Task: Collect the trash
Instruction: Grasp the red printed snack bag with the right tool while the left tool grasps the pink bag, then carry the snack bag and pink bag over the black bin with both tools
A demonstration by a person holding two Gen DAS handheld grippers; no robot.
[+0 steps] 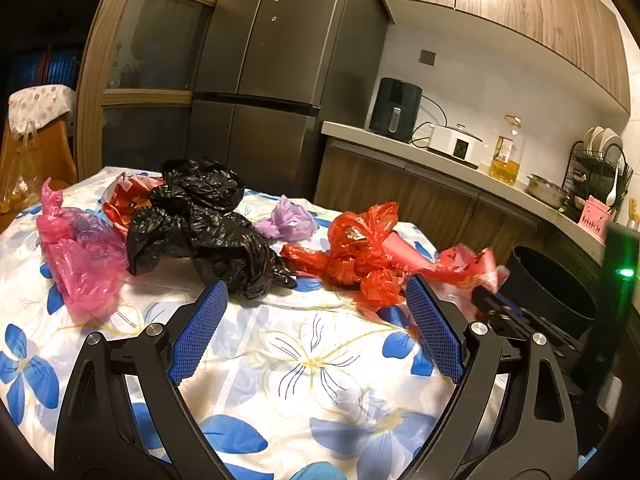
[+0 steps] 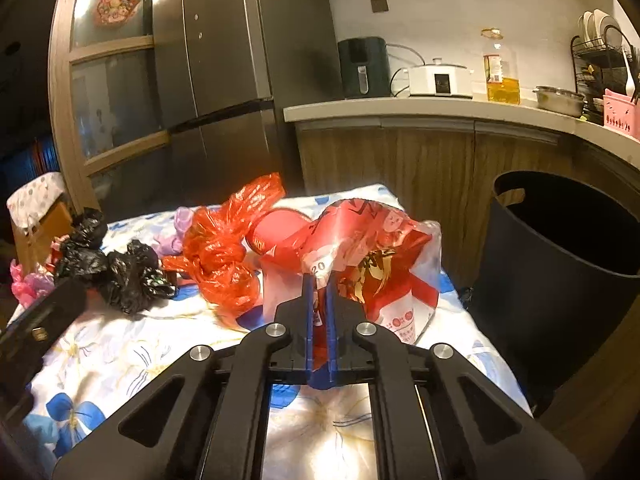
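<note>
Black and round, the trash bin (image 2: 560, 264) stands on the floor at about three o'clock from the desk (image 2: 132, 364), its mouth dark so that nothing inside can be made out. The right gripper (image 2: 320, 280) has its jaws pinched narrow on a crumpled red-and-white printed bag (image 2: 384, 256) at the desk's right end; a white tag on it reads "20", and its gold lettering is too creased to read. At ten o'clock from that bag lie an orange-red bag (image 2: 224, 252), a lilac bag (image 1: 288, 220), black bags (image 1: 200, 224) and a pink bag (image 1: 80, 256). The left gripper (image 1: 316, 320) hangs above the flowered cloth with jaws wide and nothing between them. The oil bottle (image 2: 502, 76) has a label too small to read.
</note>
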